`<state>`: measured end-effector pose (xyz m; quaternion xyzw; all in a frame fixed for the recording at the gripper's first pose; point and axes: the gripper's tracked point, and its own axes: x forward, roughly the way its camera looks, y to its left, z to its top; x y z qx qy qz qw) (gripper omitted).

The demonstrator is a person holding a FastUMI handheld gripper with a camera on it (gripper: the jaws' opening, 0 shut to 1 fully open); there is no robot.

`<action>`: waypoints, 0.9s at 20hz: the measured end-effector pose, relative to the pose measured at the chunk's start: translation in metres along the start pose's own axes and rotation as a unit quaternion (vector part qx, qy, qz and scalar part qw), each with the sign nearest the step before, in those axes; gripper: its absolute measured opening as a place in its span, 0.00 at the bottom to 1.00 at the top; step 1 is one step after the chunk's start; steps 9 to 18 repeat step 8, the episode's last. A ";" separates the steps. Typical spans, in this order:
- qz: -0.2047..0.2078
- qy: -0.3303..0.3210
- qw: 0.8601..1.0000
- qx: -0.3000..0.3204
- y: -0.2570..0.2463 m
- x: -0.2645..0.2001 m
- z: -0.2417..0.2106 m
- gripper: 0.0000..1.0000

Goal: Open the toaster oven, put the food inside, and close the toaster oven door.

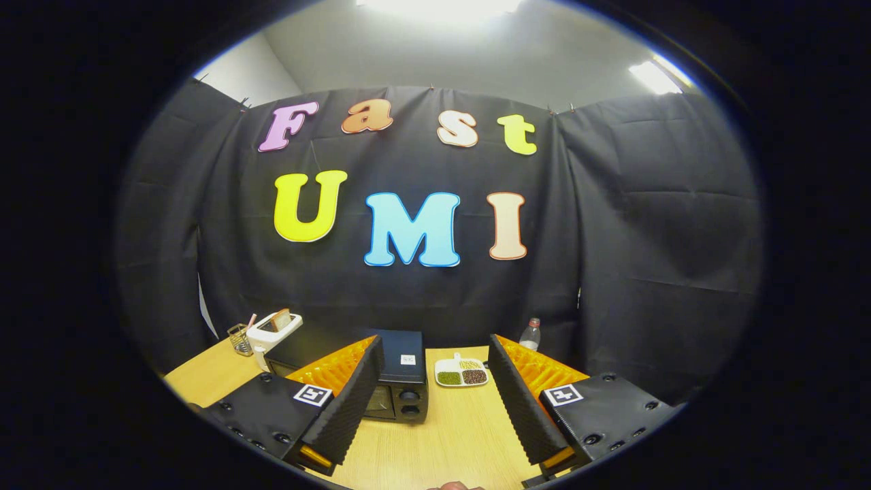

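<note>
the gripper (435, 395) hangs above a light wooden table (449, 435) with its two fingers spread wide and nothing between them, only bare tabletop in the gap. the toaster oven (381, 378), dark with two knobs down its front at the side nearer the gap, sits at about eleven o'clock from the gap, partly hidden behind the left finger; its door looks closed. the food, a small white divided dish (461, 372) holding green, dark and pale portions, lies at twelve o'clock just beyond the fingertips, right beside the oven. behind the oven at ten o'clock stands a white toaster (273, 328) with a wire cup (239, 339) next to it. a clear bottle (530, 334) stands at one o'clock against the cloth wall.
</note>
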<state>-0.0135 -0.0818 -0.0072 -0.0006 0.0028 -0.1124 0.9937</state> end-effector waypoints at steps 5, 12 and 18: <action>0.010 0.006 1.000 0.006 0.004 -0.008 -0.002 0.97; 0.017 0.005 1.000 0.005 0.010 -0.007 -0.002 0.97; 0.017 0.005 1.000 0.005 0.010 -0.007 -0.002 0.97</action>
